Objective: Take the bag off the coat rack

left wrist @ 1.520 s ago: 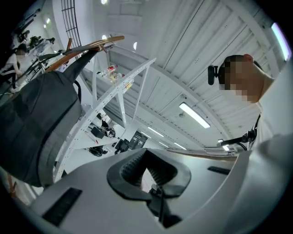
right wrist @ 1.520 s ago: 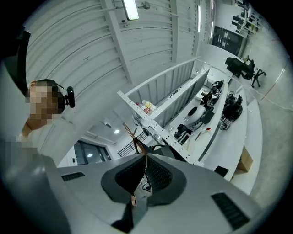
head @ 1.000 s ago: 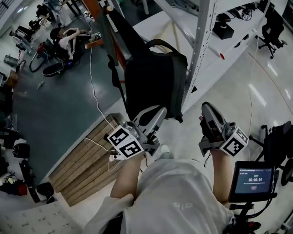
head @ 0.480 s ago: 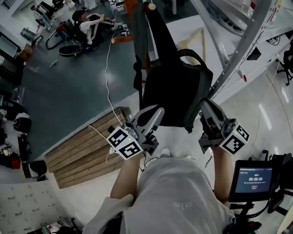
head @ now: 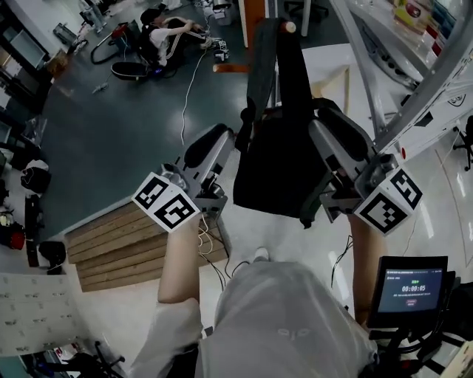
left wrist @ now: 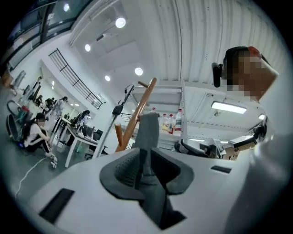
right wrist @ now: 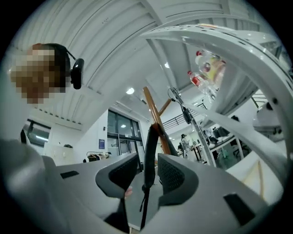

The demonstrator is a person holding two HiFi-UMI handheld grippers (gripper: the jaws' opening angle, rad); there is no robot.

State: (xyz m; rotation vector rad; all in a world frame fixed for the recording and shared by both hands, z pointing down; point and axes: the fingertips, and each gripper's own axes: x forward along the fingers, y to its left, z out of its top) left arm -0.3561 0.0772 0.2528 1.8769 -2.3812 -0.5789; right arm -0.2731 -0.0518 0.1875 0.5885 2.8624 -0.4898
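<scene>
Head view looks steeply down on a black backpack [head: 284, 166] hanging from a peg [head: 289, 27] at the top of a wooden coat rack [head: 255, 16], with my two grippers flanking it at about its upper edge. My left gripper [head: 222, 140] sits just beside the backpack's left side, where a grey strap [head: 256, 81] runs up toward the peg. My right gripper [head: 325, 131] is against the right side, under a black strap [head: 295, 74] that climbs to the same peg. In the left gripper view my fingers [left wrist: 122, 170] are squeezed together on the grey strap, which stands up between them in front of the rack's slanted wooden arms. In the right gripper view my fingers [right wrist: 175, 174] are drawn in around the black strap, seen edge-on. One pad presses it and only a sliver of gap shows on the other side, so I judge it held. Holding one strap on each side seems meant to carry the backpack's weight evenly and keep it from swinging. The straps look looped over the peg, so I judge the backpack is not yet off the rack and needs lifting up and clear of the peg's tip.
</scene>
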